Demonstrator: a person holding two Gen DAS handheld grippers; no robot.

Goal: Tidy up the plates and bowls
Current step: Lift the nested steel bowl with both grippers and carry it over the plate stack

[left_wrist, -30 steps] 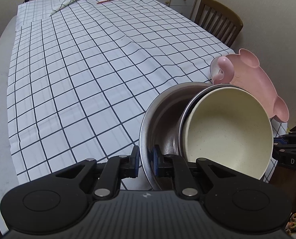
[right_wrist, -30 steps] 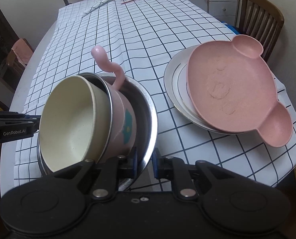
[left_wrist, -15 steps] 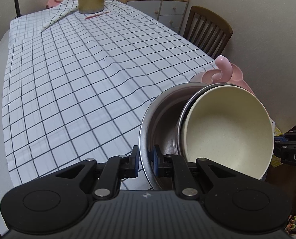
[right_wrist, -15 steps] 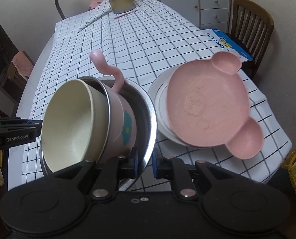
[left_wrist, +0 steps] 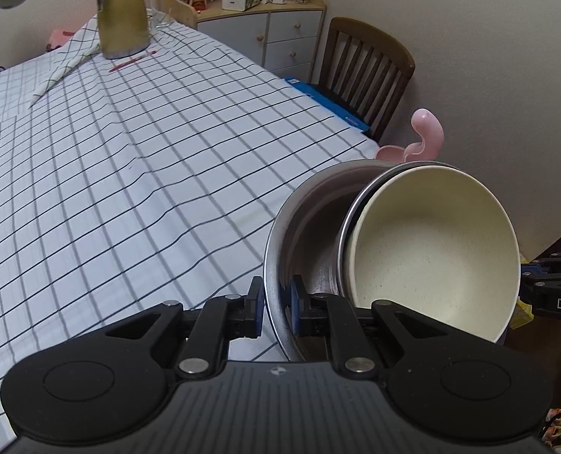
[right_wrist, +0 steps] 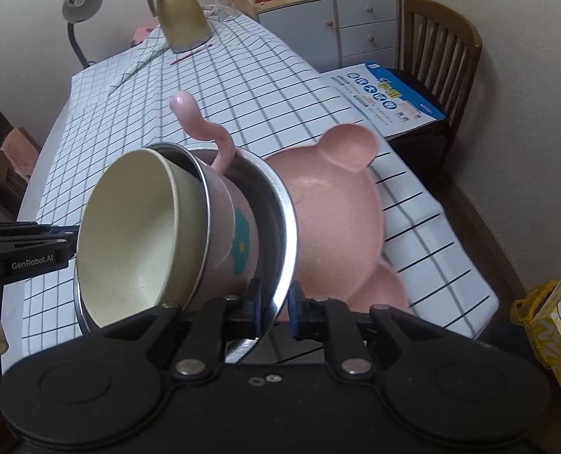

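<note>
One checked tablecloth covered the table, with a gold jug at twelve o'clock and a chair at two. Left gripper and right gripper each pinched the steel bowl's rim, tilted above the table, a cream bowl nested inside a pink cup. A pink plate lay behind.

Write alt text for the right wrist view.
The right tool grips the rim of a steel bowl holding a pink cup and a cream bowl, tilted above a checked tablecloth. A pink bear-shaped plate lies behind.
</note>
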